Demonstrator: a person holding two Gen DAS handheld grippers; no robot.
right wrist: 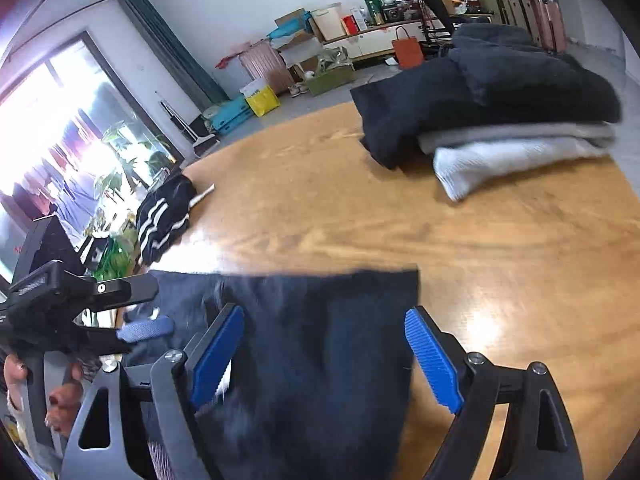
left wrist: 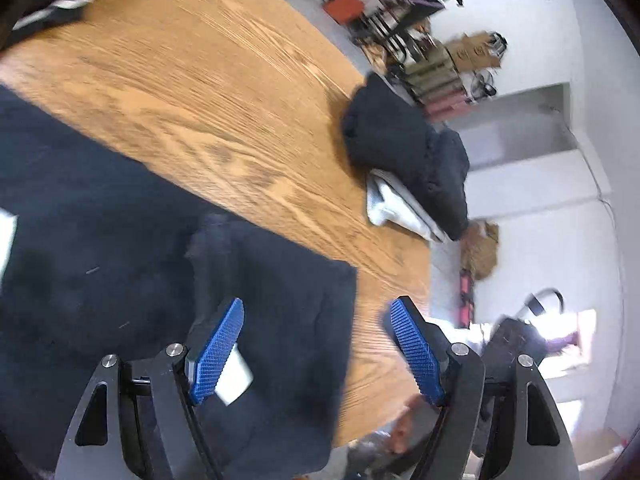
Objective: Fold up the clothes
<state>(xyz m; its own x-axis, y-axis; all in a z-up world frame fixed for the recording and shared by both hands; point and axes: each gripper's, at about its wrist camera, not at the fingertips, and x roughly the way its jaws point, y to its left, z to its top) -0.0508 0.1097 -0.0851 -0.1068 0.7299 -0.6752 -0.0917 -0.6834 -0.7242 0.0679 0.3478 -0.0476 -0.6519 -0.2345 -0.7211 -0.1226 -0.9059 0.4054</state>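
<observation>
A dark navy garment (left wrist: 120,240) lies flat on the wooden table (left wrist: 208,80); it also shows in the right wrist view (right wrist: 320,340). My left gripper (left wrist: 316,344) is open and empty, held just above the garment's right edge. My right gripper (right wrist: 324,352) is open and empty over the garment's near part. The left gripper (right wrist: 132,320) shows in the right wrist view at the left, above the garment's left side. A white tag (left wrist: 236,376) lies on the cloth by the left finger.
A stack of folded clothes (right wrist: 500,120), dark on top of grey and white, sits at the table's far right; it also shows in the left wrist view (left wrist: 412,160). A black garment with white stripes (right wrist: 164,216) lies at the far left edge. Clutter lines the room's walls.
</observation>
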